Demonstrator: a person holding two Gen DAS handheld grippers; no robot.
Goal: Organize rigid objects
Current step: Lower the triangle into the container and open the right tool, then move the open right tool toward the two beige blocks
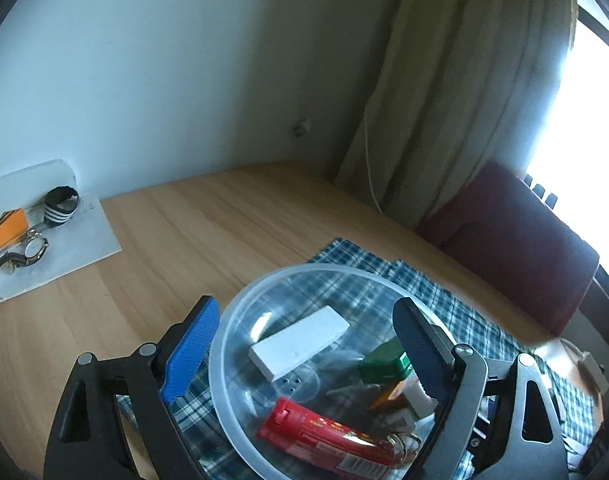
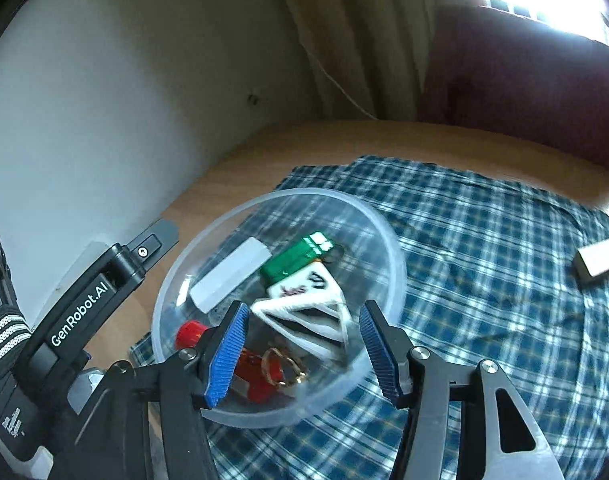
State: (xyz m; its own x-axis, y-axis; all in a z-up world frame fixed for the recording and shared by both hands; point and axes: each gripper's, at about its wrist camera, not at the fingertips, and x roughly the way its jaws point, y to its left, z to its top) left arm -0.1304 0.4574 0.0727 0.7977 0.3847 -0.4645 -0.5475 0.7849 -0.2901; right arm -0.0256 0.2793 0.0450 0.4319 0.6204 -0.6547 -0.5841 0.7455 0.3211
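Straddling the clear bowl (image 1: 240,340) with our left gripper (image 1: 304,354), jaws spread wide, one pad outside the rim, one over the inside. Our right gripper (image 2: 304,354) hangs open over the bowl's near edge, pinching nothing. Bowl sits on the plaid cloth (image 2: 484,240), holding a white block (image 1: 300,342), green box (image 2: 296,258) and red tube (image 1: 324,436). Another small box (image 2: 598,262) lies well apart on the cloth. Bare wooden table (image 1: 184,232) to the left; wall bounds its far edge.
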